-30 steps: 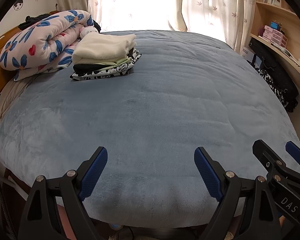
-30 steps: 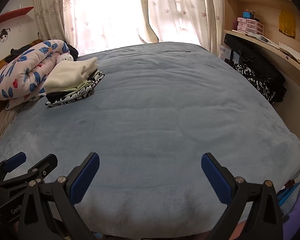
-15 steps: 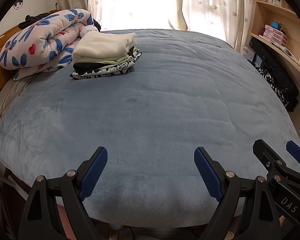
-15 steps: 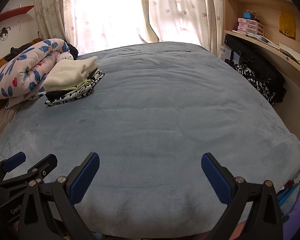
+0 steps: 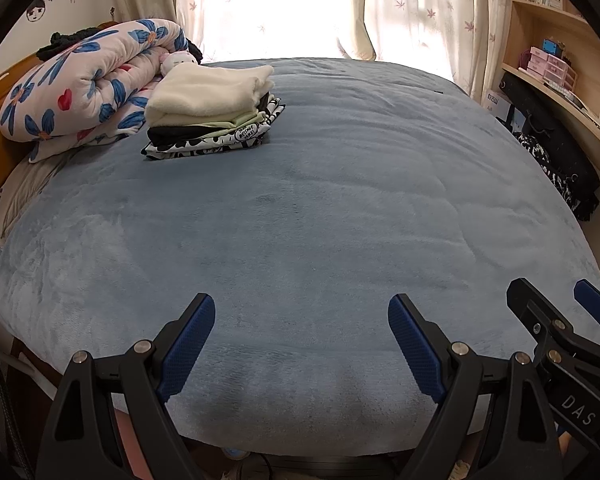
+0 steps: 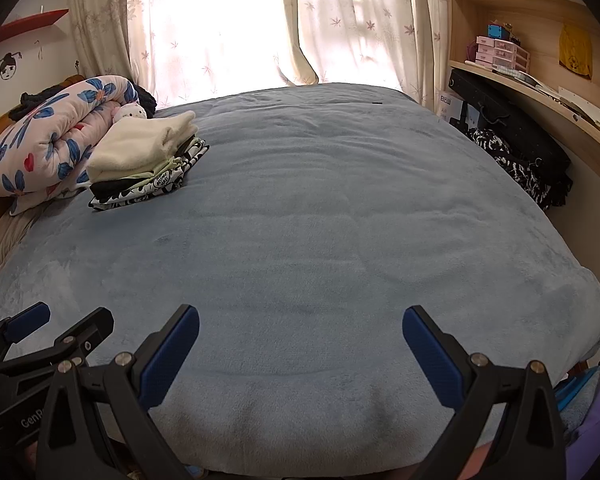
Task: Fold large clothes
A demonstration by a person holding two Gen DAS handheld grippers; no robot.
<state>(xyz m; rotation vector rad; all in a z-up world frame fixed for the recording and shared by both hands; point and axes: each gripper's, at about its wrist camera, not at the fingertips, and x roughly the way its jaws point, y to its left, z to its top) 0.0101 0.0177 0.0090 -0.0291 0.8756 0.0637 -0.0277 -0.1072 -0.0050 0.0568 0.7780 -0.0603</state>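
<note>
A stack of folded clothes, cream on top and black-and-white print at the bottom, lies at the far left of the blue blanket that covers the bed. My left gripper hangs open over the blanket's near edge with nothing between its blue pads. My right gripper is open beside it, also empty. In the left wrist view the right gripper shows at the lower right; in the right wrist view the left gripper shows at the lower left.
A rolled floral quilt and a small plush toy lie behind the stack by the wooden headboard. Dark clothes are heaped at the bed's right side under a curved wooden shelf. Curtains cover the bright window.
</note>
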